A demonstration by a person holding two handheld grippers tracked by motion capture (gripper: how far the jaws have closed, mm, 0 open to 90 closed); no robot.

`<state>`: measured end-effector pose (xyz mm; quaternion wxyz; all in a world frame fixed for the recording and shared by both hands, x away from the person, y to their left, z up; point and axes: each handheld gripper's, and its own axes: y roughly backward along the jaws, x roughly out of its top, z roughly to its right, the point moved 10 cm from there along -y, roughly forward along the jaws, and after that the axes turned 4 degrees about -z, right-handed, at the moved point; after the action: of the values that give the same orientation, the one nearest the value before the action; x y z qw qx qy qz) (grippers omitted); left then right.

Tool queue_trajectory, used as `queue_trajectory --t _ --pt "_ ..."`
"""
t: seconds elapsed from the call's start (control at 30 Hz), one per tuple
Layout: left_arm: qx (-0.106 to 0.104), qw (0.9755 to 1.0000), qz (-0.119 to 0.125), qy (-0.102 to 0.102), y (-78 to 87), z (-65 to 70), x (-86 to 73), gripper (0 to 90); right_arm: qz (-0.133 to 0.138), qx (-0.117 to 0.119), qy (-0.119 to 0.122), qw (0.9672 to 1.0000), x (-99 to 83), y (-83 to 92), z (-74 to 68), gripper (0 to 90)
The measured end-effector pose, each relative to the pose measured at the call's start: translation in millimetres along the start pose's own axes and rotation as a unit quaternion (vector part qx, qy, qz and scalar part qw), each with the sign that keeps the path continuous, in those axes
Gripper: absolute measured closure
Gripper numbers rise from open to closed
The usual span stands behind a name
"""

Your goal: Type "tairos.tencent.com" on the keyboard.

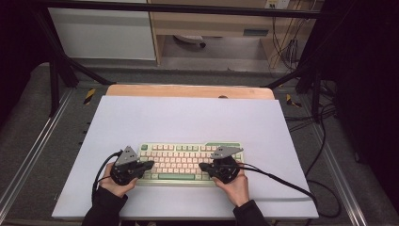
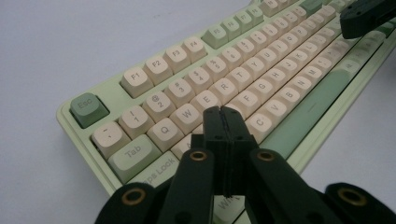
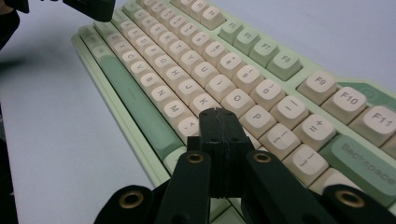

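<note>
Over the keyboard (image 1: 190,161), left gripper (image 1: 149,165) and right gripper (image 1: 203,166) hover, jaws pressed together, seemingly not touching keys.

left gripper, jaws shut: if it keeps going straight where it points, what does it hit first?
Probably the keyboard: the left gripper aims down over the letter keys around D/F. Depth is unclear; it may already be very near them.

We wore dark, near-black sleeves that reached our wrists. The left gripper (image 1: 149,165) and the right gripper (image 1: 202,166) were both matte black, and each carried a grey three-cornered plate on top. A black cable trailed from each body, the right one running long toward the desk's right edge. Up close, each pair of black jaws rose on ribbed arms fixed with brass-ringed pivot screws, with small holes dotting the fingertip blocks.
</note>
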<state>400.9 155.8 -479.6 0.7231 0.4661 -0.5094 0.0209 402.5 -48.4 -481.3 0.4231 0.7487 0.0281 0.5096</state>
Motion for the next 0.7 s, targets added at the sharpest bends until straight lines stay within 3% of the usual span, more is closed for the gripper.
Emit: queue_trajectory --t 0.7 --pt "-0.003 0.9999 -0.003 -0.011 -8.0 13.9 11.1 89.9 0.008 -0.002 -0.004 1.0000 -2.4 13.2 11.1 90.0"
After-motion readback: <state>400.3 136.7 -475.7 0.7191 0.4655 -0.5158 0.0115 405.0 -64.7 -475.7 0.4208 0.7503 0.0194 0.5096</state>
